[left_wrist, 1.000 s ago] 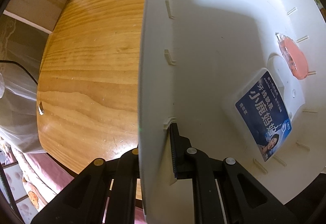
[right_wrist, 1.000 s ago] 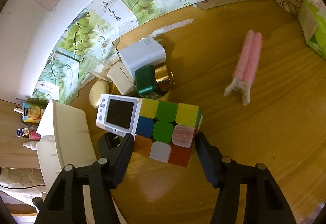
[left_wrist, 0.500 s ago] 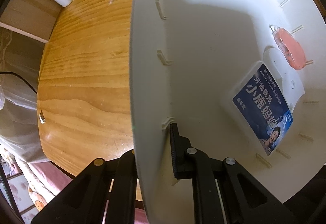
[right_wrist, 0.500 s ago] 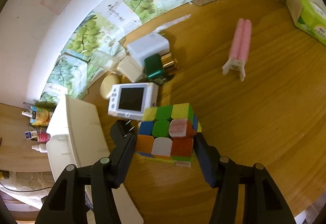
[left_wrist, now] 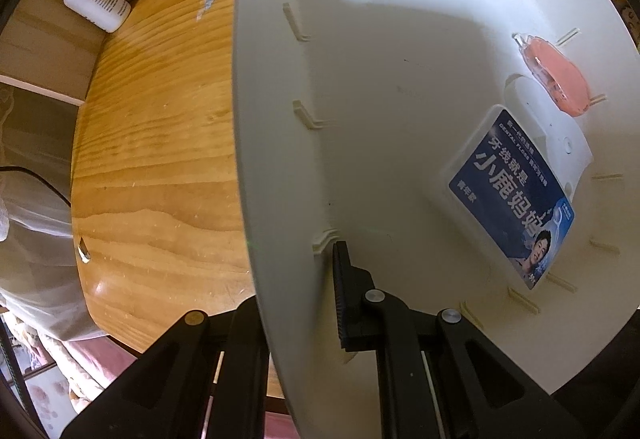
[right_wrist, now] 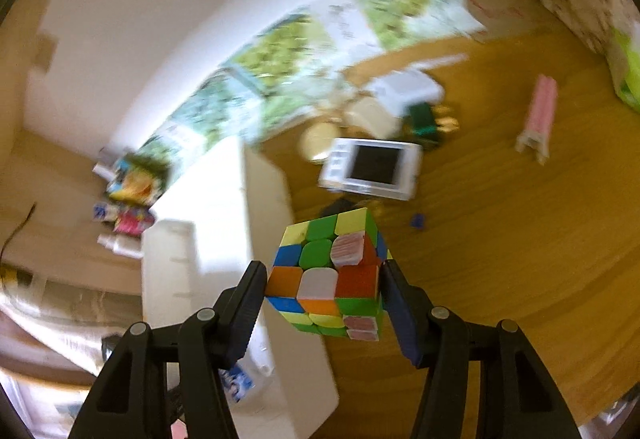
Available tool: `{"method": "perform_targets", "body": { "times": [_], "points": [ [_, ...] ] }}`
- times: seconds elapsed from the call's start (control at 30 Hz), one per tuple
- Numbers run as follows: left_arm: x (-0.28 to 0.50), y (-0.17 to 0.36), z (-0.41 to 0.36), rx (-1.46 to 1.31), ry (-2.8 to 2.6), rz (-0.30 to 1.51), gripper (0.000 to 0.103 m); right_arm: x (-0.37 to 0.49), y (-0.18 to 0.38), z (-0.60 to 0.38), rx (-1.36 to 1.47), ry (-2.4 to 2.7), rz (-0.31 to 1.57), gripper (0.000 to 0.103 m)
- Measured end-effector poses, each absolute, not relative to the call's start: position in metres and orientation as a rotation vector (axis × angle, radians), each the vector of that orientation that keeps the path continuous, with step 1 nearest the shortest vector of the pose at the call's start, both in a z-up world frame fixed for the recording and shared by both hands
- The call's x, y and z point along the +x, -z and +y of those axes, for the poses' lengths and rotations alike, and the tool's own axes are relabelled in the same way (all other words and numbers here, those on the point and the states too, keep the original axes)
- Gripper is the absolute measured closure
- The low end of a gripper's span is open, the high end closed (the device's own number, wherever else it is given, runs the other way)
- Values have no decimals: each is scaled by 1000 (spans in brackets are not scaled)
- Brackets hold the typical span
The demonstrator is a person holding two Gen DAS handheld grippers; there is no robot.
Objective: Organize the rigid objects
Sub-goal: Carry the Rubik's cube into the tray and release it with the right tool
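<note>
- Gripping a puzzle cube [right_wrist: 326, 273], the right gripper [right_wrist: 324, 303] holds it above the wooden table [right_wrist: 500, 259], beside the white bin [right_wrist: 224, 223].
- Cube: scrambled stickers, green, yellow, orange, blue, white.
- Left gripper [left_wrist: 296, 287] pinches the bin's wall.

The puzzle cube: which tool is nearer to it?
Right. The right tool is clamped on the puzzle cube, lifted off the table. The left tool grips the white bin's wall, beside the cube.

Multicoloured cube [right_wrist: 326, 273], white bin [left_wrist: 400, 87]
</note>
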State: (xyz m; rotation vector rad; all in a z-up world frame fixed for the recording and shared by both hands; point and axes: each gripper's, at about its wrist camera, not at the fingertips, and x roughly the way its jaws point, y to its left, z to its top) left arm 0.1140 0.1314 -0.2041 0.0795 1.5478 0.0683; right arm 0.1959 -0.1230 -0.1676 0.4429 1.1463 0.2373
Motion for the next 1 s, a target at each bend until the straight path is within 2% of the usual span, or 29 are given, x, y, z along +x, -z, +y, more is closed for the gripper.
{"method": "perform_targets", "body": {
  "times": [0.33, 0.9, 1.0],
  "points": [
    [116, 203, 132, 83, -54, 1546, 92, 179, 133, -70, 261, -414, 1011, 44],
    [118, 201, 139, 67, -58, 1541, 92, 148, 127, 13, 9, -759, 1009, 43],
    [118, 201, 140, 66, -63, 1542, 92, 142, 119, 17, -3, -803, 958, 43]
  ]
}}
